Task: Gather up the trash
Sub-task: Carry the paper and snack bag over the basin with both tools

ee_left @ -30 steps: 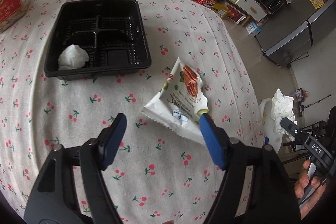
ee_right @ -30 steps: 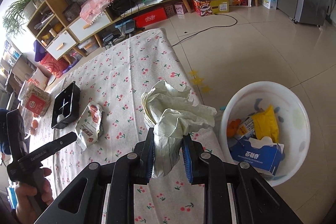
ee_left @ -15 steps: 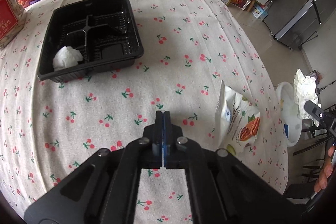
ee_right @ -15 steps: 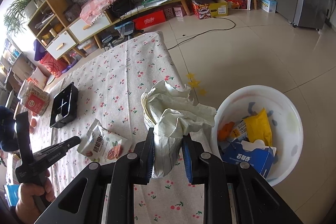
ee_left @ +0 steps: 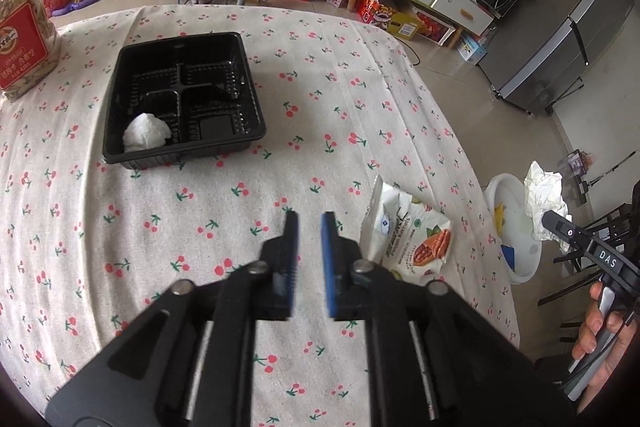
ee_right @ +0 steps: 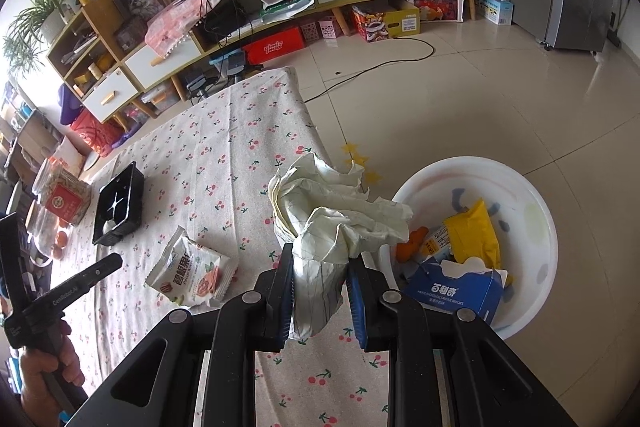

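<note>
My left gripper (ee_left: pixel 310 217) hovers over the cherry-print tablecloth; its jaws are opening, a narrow gap apart, with nothing between them. A white snack bag (ee_left: pixel 408 239) lies just right of it near the table's edge, also visible as the snack bag (ee_right: pixel 192 275) in the right wrist view. My right gripper (ee_right: pixel 320 255) is shut on a crumpled sheet of pale paper (ee_right: pixel 340 211), held above the table's edge beside a white basin (ee_right: pixel 532 195) on the floor. A black compartment tray (ee_left: pixel 180 37) holds a white tissue wad (ee_left: pixel 146 133).
The basin holds a blue tissue box (ee_right: pixel 456 291) and a yellow wrapper (ee_right: pixel 476 231). A jar with a red label (ee_left: pixel 22 35) stands at the table's far left. Shelves, drawers and boxes line the far wall. A cable (ee_right: pixel 380 67) crosses the tiled floor.
The left gripper, wide open at the snack bag's corner, snapped shut empty and has now parted slightly. The bag has shifted right towards the table's edge. The right gripper kept hold of the paper.
</note>
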`<state>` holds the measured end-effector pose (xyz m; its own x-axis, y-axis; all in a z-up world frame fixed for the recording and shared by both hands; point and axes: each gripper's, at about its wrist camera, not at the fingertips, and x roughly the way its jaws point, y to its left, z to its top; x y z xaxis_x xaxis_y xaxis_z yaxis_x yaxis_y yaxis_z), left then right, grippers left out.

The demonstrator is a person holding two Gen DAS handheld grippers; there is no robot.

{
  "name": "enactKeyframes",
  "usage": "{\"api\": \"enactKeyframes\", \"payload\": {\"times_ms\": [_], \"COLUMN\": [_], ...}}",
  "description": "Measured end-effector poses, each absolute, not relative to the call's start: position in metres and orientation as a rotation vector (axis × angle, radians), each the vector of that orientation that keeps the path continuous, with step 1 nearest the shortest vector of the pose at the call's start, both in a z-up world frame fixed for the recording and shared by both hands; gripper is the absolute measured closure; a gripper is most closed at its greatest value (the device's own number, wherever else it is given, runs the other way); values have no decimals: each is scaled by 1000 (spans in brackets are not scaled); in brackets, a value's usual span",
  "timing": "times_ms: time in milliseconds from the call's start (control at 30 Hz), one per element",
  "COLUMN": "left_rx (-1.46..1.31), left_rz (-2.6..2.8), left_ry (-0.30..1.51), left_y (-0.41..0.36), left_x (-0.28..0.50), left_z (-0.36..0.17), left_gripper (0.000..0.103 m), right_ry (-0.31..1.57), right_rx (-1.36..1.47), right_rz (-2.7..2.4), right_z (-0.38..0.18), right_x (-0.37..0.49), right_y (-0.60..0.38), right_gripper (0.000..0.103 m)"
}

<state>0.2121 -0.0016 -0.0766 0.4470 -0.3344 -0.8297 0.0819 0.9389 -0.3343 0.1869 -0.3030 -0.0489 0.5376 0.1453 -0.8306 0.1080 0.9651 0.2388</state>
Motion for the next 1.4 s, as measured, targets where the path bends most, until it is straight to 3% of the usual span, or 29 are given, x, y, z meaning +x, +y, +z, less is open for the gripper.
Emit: {"api": "enactKeyframes", "payload": {"times_ms": [33,67,133,200,300,433,467,567,1400], "left_rx": [-285,-311,-335,-326,-276,-240,-231,-192,-148], "left_rz": [-260,-257,-287,-305,-332,-342,-345,-367,-391], "left_ry": [1086,1071,1068,1075,1125,1183,1196,1189,1035], "left_y": [-1,-2,-8,-17,-33,-45,-48,-57,-103], "left_x": [213,212,212,211,212,213,213,211,157], "left_z": [-78,-77,-77,-79,-91,-108,-111,-109,-52], "left_gripper": [29,20,20,22,36,66,85,97,100], "right_ry": [1009,1010,1009,1006,1011,1010,1008,1009,1042], "right_rx": [282,288,296,296,307,309,305,301,409], "right_rz": [20,19,20,17,20,18,17,4,-116], "right_z": [-49,-49,-49,-49,-50,-49,-48,-49,-67], "right_x": [187,187,187,187,187,184,184,181,132], "right_y": [-304,-306,-308,-309,-311,-316,-317,-325,-430], "right_gripper": [79,79,79,79,79,79,79,79,78]}}
